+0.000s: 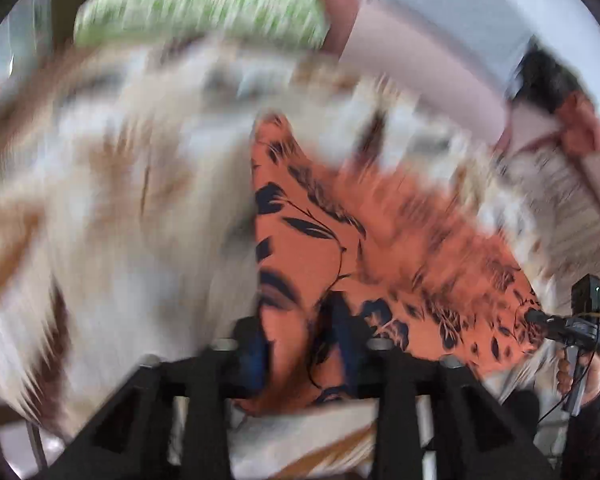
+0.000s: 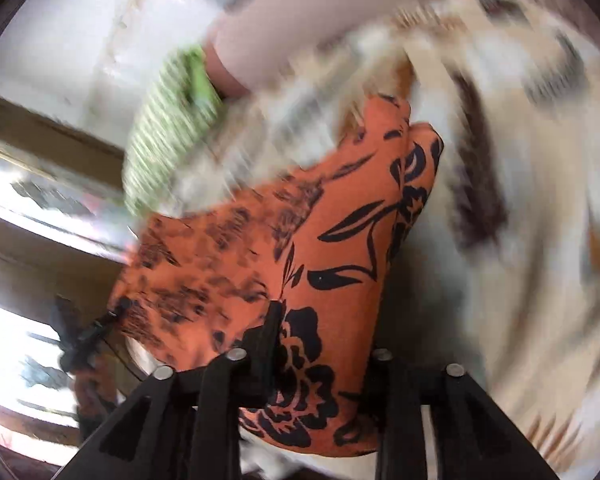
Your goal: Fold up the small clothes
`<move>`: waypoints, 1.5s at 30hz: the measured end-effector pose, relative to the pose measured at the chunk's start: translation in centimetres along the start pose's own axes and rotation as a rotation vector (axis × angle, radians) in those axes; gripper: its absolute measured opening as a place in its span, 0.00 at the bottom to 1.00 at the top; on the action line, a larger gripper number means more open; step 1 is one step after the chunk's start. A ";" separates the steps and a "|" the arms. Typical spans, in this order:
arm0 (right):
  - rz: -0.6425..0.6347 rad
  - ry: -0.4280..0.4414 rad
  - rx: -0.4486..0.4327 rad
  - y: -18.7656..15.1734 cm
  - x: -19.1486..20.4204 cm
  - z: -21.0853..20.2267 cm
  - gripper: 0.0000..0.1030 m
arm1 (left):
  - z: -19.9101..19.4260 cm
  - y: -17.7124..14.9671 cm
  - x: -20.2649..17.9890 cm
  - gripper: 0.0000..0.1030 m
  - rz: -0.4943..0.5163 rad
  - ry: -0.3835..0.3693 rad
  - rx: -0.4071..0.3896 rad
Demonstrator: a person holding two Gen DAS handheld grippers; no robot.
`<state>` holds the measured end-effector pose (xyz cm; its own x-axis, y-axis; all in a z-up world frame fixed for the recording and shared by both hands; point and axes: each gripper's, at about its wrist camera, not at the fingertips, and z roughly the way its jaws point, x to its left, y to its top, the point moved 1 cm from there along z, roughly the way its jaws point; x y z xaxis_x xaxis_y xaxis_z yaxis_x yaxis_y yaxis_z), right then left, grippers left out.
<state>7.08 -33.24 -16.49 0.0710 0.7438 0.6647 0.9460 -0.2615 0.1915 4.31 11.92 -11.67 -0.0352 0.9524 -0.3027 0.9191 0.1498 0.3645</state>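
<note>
Two views, both heavily blurred. Left wrist view: the left tool (image 1: 300, 344) has its two blue-padded fingers (image 1: 256, 356) on either side of an orange cloth with dark floral print (image 1: 380, 232), which they pinch at its near edge. The cloth lies spread over a cream and brown patterned bedspread (image 1: 120, 200). The right tool (image 1: 540, 316) meets the cloth's far corner. Right wrist view: the right tool (image 2: 324, 360) grips the orange cloth (image 2: 320, 240), one finger (image 2: 266, 344) showing over the fabric. A green striped item (image 2: 164, 140) lies beyond.
</note>
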 end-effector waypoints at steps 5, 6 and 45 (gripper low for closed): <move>0.019 -0.121 -0.116 -2.9 -1.7 -2.5 0.80 | -2.4 0.6 1.1 0.50 -0.007 0.133 -0.129; 0.004 -0.144 -0.169 -2.3 -1.3 -4.0 0.80 | -3.8 1.6 0.4 0.59 0.010 0.130 -0.187; 0.036 0.013 -0.279 7.8 0.9 0.7 0.84 | 4.6 1.4 -7.1 0.79 0.139 0.225 -0.080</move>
<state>14.75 -34.20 -14.85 0.0968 0.7234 0.6836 0.8195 -0.4477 0.3577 7.70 4.12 -13.05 -0.0058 0.9990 -0.0449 0.8876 0.0258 0.4598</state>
